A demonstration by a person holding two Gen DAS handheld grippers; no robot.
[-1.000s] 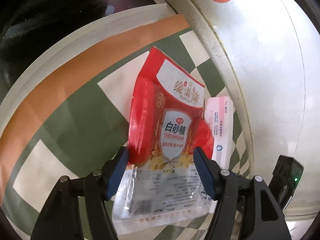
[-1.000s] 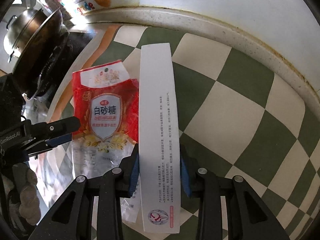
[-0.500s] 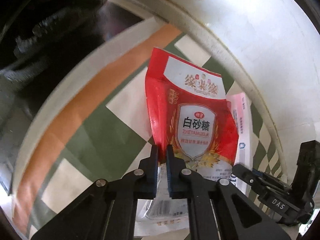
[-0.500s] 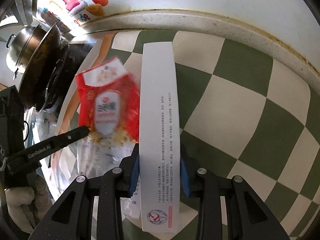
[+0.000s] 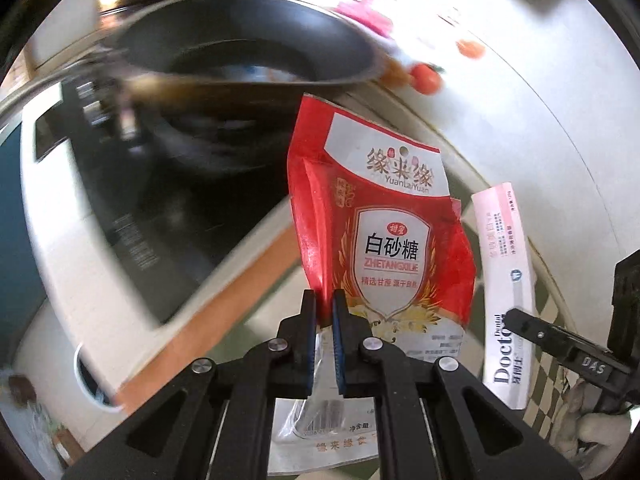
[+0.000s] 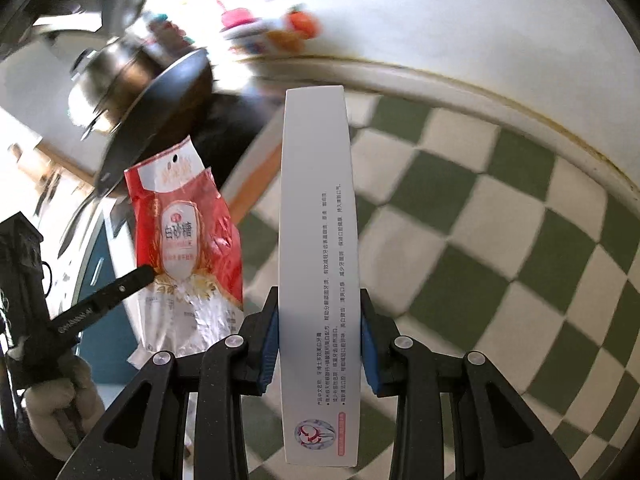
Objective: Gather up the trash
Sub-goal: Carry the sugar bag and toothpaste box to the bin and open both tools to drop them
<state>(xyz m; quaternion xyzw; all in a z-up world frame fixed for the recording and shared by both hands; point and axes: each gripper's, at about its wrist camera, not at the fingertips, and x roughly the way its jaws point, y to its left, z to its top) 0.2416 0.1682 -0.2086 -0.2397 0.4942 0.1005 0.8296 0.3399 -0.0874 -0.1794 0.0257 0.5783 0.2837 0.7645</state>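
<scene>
My left gripper [image 5: 325,312] is shut on the left edge of a red and white sugar bag [image 5: 384,240] and holds it up off the counter. The bag also shows in the right wrist view [image 6: 186,240], with the left gripper's finger [image 6: 116,292] on it. My right gripper [image 6: 318,344] is shut on a long white toothpaste box [image 6: 318,240], held lifted above the checkered counter. The box shows in the left wrist view [image 5: 506,280] to the right of the bag, with the right gripper's finger [image 5: 560,340] beside it.
A black wok [image 5: 240,60] sits on a dark stove [image 5: 140,220] to the left. The green and white checkered counter [image 6: 480,240] runs along a white wall [image 6: 480,40] with fruit stickers [image 5: 426,76]. A steel pot [image 6: 104,92] stands behind the wok.
My left gripper closed on the sugar bag and lifted it off the counter. My right gripper rose with the toothpaste box. Both views have tilted up toward the stove and wall.
</scene>
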